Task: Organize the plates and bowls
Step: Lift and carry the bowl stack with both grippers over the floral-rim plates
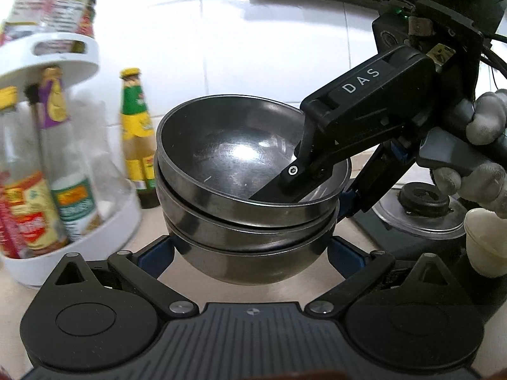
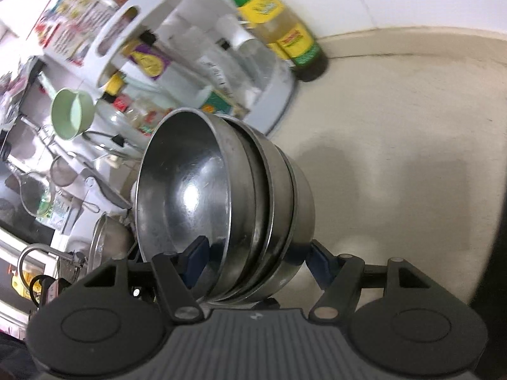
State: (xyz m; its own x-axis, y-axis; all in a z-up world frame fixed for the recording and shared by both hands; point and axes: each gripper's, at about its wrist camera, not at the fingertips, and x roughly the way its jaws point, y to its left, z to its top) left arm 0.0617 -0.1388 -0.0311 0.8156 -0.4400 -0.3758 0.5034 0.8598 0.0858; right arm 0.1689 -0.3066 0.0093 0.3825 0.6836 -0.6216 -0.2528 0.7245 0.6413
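**Ana:** What do you get from the left wrist camera?

**Me:** A stack of steel bowls (image 1: 250, 196), three nested, fills the middle. My left gripper (image 1: 250, 255) sits under it, blue pads to either side of the bottom bowl, jaws apart. I cannot tell whether the pads press on the metal. The right gripper (image 1: 304, 186) comes in from the right, one finger inside the top bowl (image 1: 234, 155) and the other outside the stack's wall, so it is clamped across the rims. A gloved hand (image 1: 481, 158) holds its handle. To the left stands a white two-tier condiment rack (image 1: 79, 231) full of bottles, and just beside the stack a sauce bottle with a green and yellow label (image 1: 136, 133). The wall behind is white tile (image 1: 221, 31).

**Ana:** And the right wrist camera?

**Me:** The stack (image 2: 253, 202) appears tipped sideways, openings facing left. My right gripper (image 2: 258, 261) has its left blue pad (image 2: 196, 258) inside the top bowl and the right pad (image 2: 320, 262) outside the bottom bowl, jaws closed on the stacked walls. The beige counter (image 2: 396, 145) spreads to the right. The rack (image 2: 190, 47) and the bottle (image 2: 285, 31) are beyond, with a pale green cup (image 2: 71, 114) and wire strainers (image 2: 57, 171) at the left.
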